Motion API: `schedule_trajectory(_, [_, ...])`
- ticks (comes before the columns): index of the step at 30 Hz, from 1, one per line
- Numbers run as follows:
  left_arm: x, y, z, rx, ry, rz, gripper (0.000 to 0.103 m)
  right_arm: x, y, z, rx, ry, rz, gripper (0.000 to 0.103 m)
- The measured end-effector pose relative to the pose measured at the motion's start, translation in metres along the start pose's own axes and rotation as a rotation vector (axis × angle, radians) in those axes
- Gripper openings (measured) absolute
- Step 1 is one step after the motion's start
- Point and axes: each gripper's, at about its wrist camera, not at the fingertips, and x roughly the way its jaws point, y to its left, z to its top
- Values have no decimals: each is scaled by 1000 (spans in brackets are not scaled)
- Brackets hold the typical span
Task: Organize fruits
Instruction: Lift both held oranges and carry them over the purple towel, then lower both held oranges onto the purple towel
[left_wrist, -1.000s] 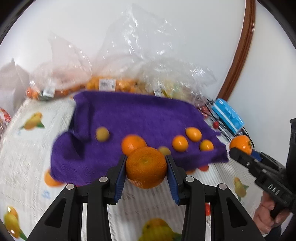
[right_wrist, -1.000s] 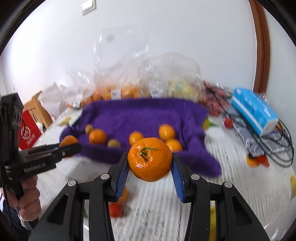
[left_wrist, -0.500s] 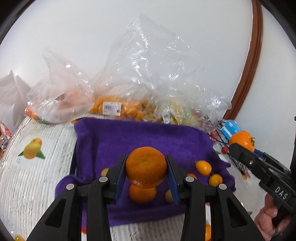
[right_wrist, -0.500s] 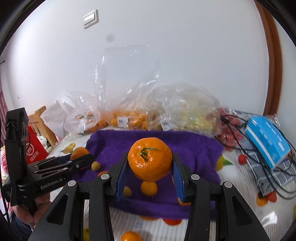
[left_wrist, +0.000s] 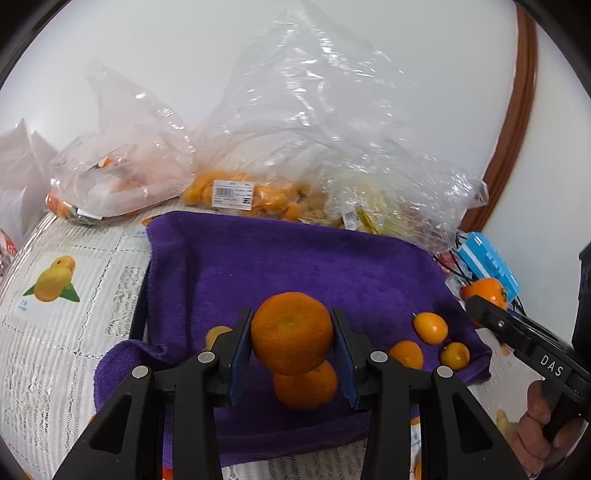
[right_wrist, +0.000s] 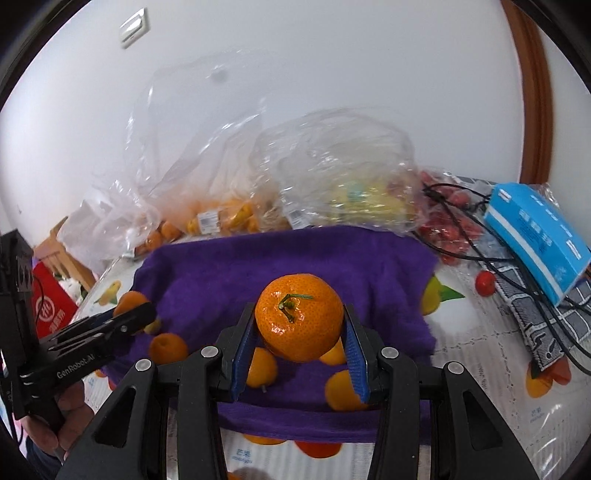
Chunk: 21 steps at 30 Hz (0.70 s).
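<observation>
left tool (left_wrist: 291, 345) clamps orange (left_wrist: 291, 332) | right tool (right_wrist: 300, 334) clamps mandarin (right_wrist: 299, 316) | both now nearer purple towel (left_wrist: 295, 266)

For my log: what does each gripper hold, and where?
Left gripper: a mandarin, pinched at its sides. Right gripper: a stemmed mandarin, also by its sides.

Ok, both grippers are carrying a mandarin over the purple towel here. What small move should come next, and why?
Probably carry both forward toward the towel's bare far half. The left gripper and right gripper each clamp a mandarin, the left one and the right one, above fruit already crowding the near edge, with no bare cloth right beneath them.
</observation>
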Motion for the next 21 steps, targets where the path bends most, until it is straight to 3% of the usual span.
schedule_trajectory(7, [4,19,3,-83,5,-14,39,4,-11,-1,30,4,-14,44])
schedule_trajectory(21, [-1,25,8,-102,-24,-6,39,25,21,-17,-82,74,-6,44])
